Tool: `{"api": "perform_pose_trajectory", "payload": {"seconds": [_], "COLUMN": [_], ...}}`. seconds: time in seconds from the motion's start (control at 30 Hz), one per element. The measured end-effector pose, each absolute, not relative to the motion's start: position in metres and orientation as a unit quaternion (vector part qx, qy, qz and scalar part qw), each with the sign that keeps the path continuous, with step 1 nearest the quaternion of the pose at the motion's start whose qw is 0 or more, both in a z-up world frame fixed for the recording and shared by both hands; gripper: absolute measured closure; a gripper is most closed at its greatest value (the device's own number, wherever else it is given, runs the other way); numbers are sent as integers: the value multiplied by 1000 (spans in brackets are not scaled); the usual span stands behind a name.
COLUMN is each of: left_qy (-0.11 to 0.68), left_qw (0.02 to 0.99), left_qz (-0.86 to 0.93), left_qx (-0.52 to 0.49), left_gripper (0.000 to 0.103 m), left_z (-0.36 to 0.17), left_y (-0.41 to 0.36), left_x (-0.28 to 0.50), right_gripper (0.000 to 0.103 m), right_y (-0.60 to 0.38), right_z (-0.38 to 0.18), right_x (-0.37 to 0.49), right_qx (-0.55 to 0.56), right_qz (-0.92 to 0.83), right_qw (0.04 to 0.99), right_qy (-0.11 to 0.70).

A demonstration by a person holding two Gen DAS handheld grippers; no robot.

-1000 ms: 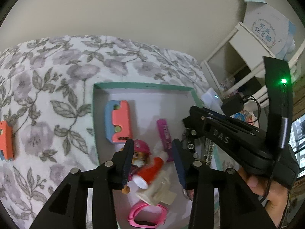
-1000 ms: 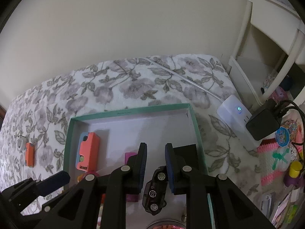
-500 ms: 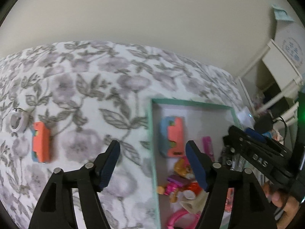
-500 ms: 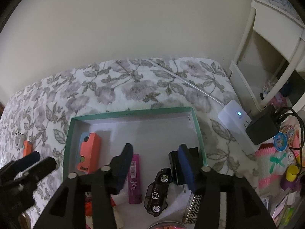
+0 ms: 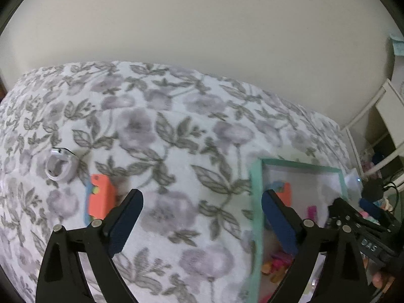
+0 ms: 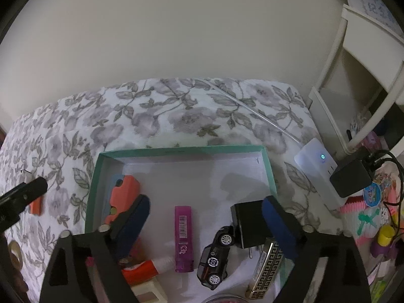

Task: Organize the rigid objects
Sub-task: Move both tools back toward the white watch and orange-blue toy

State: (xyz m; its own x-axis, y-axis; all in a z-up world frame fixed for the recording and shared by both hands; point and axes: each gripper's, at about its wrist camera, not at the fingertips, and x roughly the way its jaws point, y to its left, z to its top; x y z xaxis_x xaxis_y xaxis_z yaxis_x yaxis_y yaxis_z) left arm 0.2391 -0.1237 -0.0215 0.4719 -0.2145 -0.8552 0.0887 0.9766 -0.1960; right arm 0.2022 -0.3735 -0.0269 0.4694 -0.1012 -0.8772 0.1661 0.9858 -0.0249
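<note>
Toys fill the green box (image 6: 269, 174) on the flowered bed (image 6: 176, 111): a black car (image 6: 214, 260), a purple lighter (image 6: 183, 237), a black charger (image 6: 248, 223). Another orange toy (image 5: 99, 200) lies outside on the bed, left of the box. Left gripper (image 5: 202, 217) and right gripper (image 6: 205, 219) are both spread wide, grasping nothing.

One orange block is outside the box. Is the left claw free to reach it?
Probably yes. The left claw is open over bare bedspread, and the orange block lies just beyond its left finger, nothing covering it.
</note>
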Motion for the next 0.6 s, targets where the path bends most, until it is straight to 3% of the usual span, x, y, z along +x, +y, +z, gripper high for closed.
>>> {"api": "perform_pose_trajectory", "payload": {"seconds": [0.13,0.6], "left_qy": [506,488], "left_qw": [857,867], "left_qz": [-68,29], "left_qx": [-64,-99], "left_gripper": [0,0], "left_z": [-25,-16], "left_y": [-105,1], "left_x": [246,261], "right_gripper": [0,0], "right_y": [-358,-250], "right_z": [-26,-17], "right_x": [205,216], "right_qx": [20,-40], "right_qz": [-69,28], "right_qw": [860,879], "right_qy": [505,474]}}
